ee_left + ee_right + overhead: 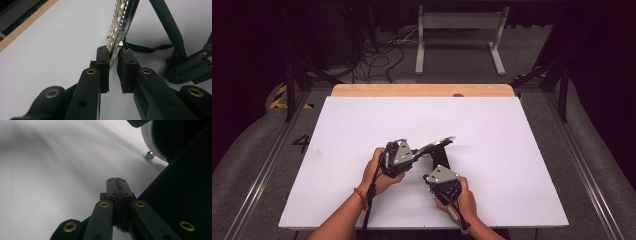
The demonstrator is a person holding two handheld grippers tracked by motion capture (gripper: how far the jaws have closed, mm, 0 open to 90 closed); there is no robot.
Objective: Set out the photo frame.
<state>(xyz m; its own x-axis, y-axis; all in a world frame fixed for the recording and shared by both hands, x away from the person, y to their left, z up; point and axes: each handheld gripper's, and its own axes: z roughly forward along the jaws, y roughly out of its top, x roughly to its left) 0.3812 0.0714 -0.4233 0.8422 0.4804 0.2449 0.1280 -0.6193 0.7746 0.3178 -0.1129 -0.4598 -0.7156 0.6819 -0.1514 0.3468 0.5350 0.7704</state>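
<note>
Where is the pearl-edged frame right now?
In the high view the frame sits near the table's middle, tilted up, just right of the left gripper. In the left gripper view its edge sits between that gripper's jaws.

The high view looks forward and down over the whole white worktop (pixel 362 125) from the person's side. Each gripper view sits low behind its own black fingers (pixel 102 62), close above that same worktop.
</note>
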